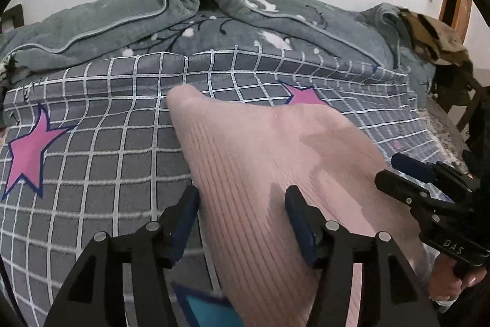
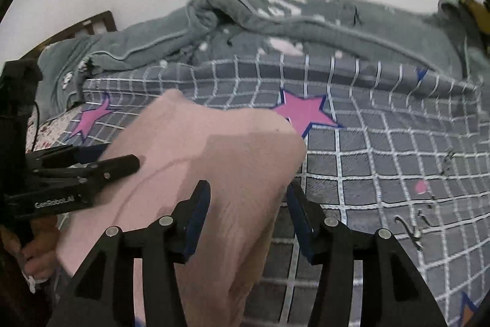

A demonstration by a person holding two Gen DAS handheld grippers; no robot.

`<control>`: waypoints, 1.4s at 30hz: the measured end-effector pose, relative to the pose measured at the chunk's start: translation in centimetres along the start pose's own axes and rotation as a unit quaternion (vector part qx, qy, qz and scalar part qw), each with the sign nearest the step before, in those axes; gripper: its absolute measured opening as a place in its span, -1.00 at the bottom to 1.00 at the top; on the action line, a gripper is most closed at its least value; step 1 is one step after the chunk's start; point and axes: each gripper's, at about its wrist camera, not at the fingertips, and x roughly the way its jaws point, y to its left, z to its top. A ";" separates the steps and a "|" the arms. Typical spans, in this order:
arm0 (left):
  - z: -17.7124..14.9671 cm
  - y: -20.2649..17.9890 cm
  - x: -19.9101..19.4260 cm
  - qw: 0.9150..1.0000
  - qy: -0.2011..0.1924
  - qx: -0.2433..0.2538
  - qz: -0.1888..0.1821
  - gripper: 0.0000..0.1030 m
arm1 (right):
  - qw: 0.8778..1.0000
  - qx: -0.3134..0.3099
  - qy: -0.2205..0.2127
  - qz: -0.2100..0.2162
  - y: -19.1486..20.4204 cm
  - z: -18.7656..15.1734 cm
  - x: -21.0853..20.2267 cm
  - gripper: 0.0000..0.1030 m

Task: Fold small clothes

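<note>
Both grippers, left gripper (image 1: 242, 204) and right gripper (image 2: 249, 199), stand released over the pink garment (image 1: 275, 161). Next fold should grip only one edge and press it flat on the checked bedsheet (image 1: 92, 161).

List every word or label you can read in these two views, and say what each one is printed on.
"DAS" – on the right gripper, seen from the left wrist.
"GenRobot.AI" – on the left gripper, seen from the right wrist.
Dark marks on the checked sheet – too blurred to read.
</note>
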 end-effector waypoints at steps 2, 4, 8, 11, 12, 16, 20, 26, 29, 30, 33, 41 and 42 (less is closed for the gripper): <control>-0.7 -0.1 -1.4 1.000 -0.001 0.000 -0.013 0.11 | 1.000 -0.012 -0.015 -0.005 0.6 -0.4 -1.8 -0.01; -1.6 -0.4 -2.5 1.000 -0.003 0.004 -0.010 0.12 | 1.000 -0.014 -0.025 0.003 0.8 -1.1 -3.3 -0.01; -4.3 -1.8 -4.8 1.000 -0.005 0.031 0.001 0.12 | 0.999 -0.006 -0.026 0.039 0.8 -3.2 -5.8 -0.01; -6.2 -2.7 -5.7 0.999 -0.004 0.047 0.023 0.12 | 0.998 -0.004 -0.021 0.058 0.9 -4.9 -6.3 -0.01; -6.6 -2.8 -5.9 0.999 -0.003 0.046 0.026 0.12 | 0.998 0.002 -0.014 0.065 0.9 -5.3 -6.1 -0.01; -7.3 -2.2 -6.5 0.999 0.003 0.020 0.025 0.12 | 0.995 0.029 0.000 0.090 0.7 -6.4 -4.9 -0.09; -7.1 -1.4 -6.9 1.000 0.006 -0.004 0.027 0.12 | 0.993 0.046 0.001 0.106 0.3 -6.6 -4.2 -0.89; -6.4 -1.1 -6.9 1.000 -0.005 -0.011 0.029 0.12 | 0.991 0.085 -0.001 0.101 -2.3 -7.3 -4.1 -0.90; -6.0 -1.0 -5.9 0.999 0.002 -0.013 0.041 0.12 | 0.993 0.067 0.028 0.088 -1.5 -8.1 -2.6 -0.89; -6.0 -1.0 -5.7 0.999 0.004 -0.011 0.044 0.12 | 0.994 0.058 0.025 0.086 -1.2 -7.7 -3.0 -0.83; -5.9 -0.7 -4.7 0.999 0.015 -0.005 0.042 0.12 | 0.993 0.055 0.004 0.101 -1.2 -5.9 -4.2 -0.58; -3.8 0.4 -3.8 1.000 -0.003 -0.027 0.007 0.13 | 0.992 0.097 0.015 0.076 -1.8 -1.7 0.0 -0.49; -3.7 0.4 -3.4 1.000 0.001 -0.027 0.005 0.18 | 0.992 0.097 0.025 0.075 -1.9 -1.9 0.7 -0.66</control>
